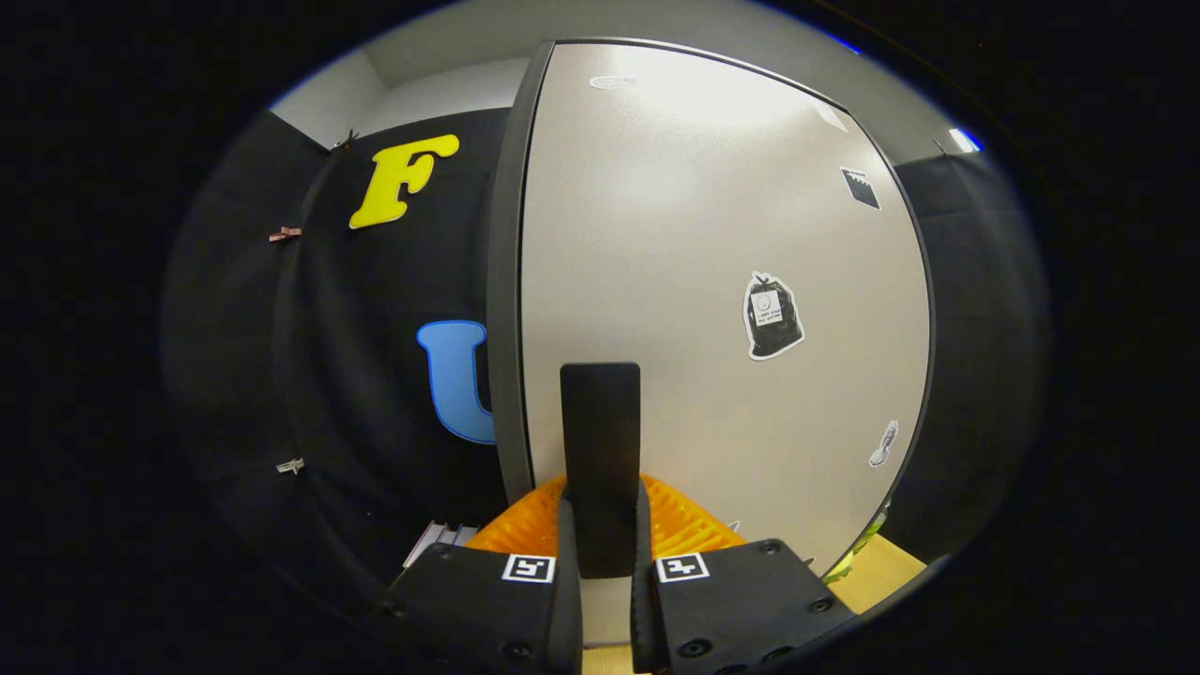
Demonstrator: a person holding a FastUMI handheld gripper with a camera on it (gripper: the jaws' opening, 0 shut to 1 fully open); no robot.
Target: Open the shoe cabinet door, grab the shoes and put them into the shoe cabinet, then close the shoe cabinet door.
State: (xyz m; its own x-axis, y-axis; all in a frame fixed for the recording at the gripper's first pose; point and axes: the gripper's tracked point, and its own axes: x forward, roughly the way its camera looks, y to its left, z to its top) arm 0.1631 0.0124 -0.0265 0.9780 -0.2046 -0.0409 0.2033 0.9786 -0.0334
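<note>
In the gripper view, the gripper (601,553) has its two fingers drawn close and pinching the dark upright handle (600,450) of the shoe cabinet door (712,281); both fingers press on the handle's lower part, one on each side.

The pale door stands just beyond the handle, with its dark edge (506,281) to the handle's left. Whether the door is being drawn open or pushed closed cannot be told.

Either way, the step is best done by holding the pinch firm and low on the handle and following the door's arc, not pulling straight, so the fingers do not slide off.

Something orange and ribbed (684,525) lies low behind the handle, perhaps a shoe or a mat. A bag-shaped sticker (772,316) sits on the door to the handle's upper right.
</note>
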